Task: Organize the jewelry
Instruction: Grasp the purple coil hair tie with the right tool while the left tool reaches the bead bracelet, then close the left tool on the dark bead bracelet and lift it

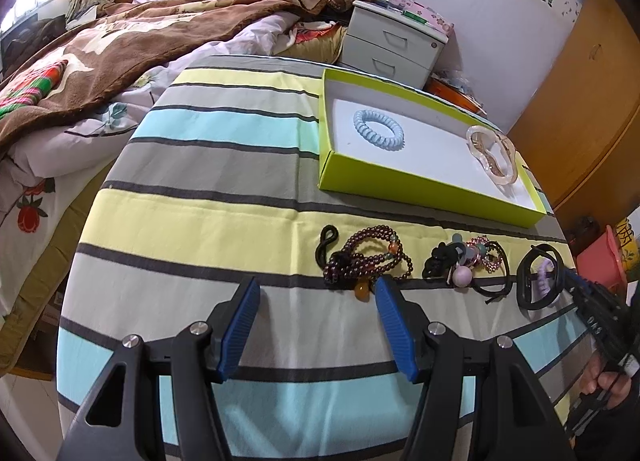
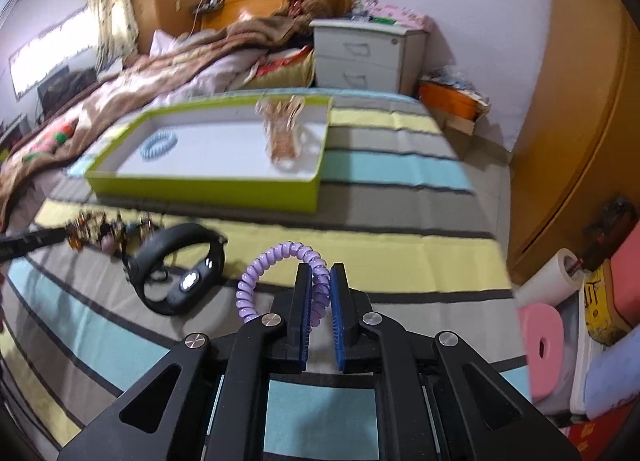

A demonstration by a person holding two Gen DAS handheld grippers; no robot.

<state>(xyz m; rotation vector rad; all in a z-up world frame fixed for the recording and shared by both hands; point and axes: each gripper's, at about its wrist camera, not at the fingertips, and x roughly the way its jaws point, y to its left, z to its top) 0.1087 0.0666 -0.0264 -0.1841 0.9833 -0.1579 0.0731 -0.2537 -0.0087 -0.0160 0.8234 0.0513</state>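
My right gripper point(image 2: 321, 271) is shut on a purple spiral hair tie point(image 2: 260, 267), its blue pads pinching one side of the coil just above the striped cloth. A black smart band point(image 2: 180, 273) lies to its left. My left gripper point(image 1: 316, 287) stands open over the cloth, its right finger tip next to a dark red bead bracelet point(image 1: 366, 257). A heap of hair ties and bobbles point(image 1: 466, 261) lies further right, then the black band point(image 1: 536, 281). The green box point(image 1: 420, 193) holds a light blue spiral hair tie point(image 1: 378, 129) and a clear amber hair claw point(image 1: 492, 155).
A table under a striped cloth point(image 1: 224, 213) carries everything. A bed with a brown blanket point(image 1: 120, 49) lies to the left, a white bedside cabinet point(image 1: 390, 45) behind the table, a wooden wardrobe point(image 2: 580, 121) to the right. Pink and white items point(image 2: 548, 345) sit on the floor at right.
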